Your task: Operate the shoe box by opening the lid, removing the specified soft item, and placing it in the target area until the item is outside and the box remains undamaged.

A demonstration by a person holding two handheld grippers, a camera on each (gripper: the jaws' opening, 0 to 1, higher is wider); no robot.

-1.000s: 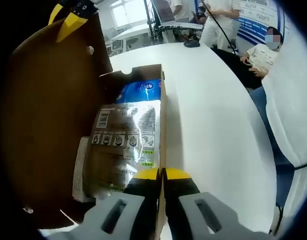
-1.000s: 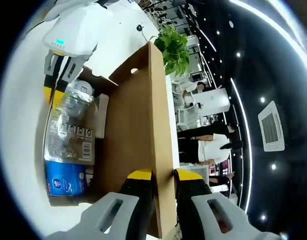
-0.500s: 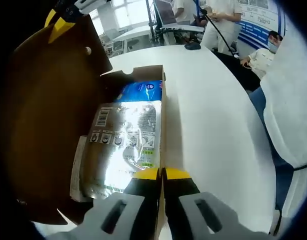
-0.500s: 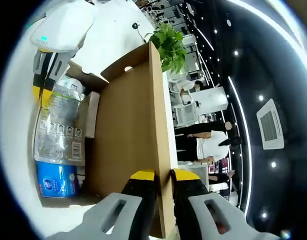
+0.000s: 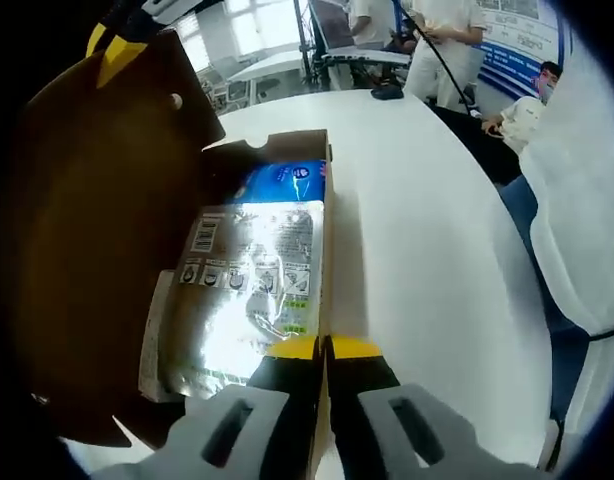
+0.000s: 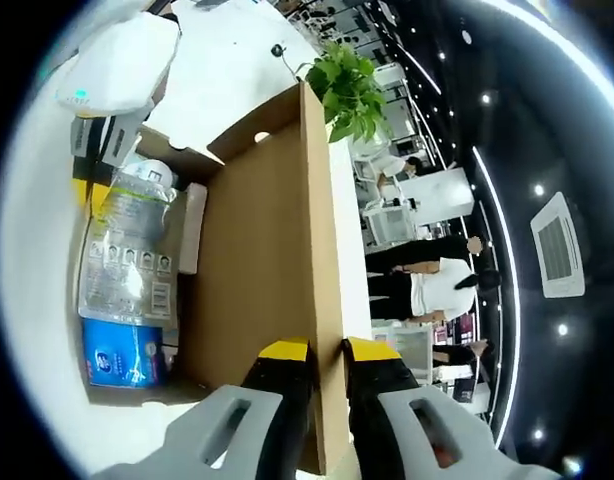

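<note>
The lid-opening step is nearly done, as I judge it. The right gripper is clenching the edge of the brown cardboard lid and is holding it raised, so the lid is standing steep over the shoe box. In the left gripper view the same lid is rising at the left side, with the yellow tips of the right gripper showing at its top edge. The left gripper is clamping the thin near wall of the box and is keeping the box steady on the white surface.

The soft item, a shiny plastic pack with printed symbols, is lying flat inside the box, on top of a blue pack. It is also showing in the right gripper view, below the left gripper.

For the next move, I think 1 gripper needs to let go of the cardboard and go down to the shiny pack. The lid is looking able to stay open alone, but this I cannot tell for sure. The grip on the pack should be at an edge, gentle, so the box wall is not tearing.
</note>
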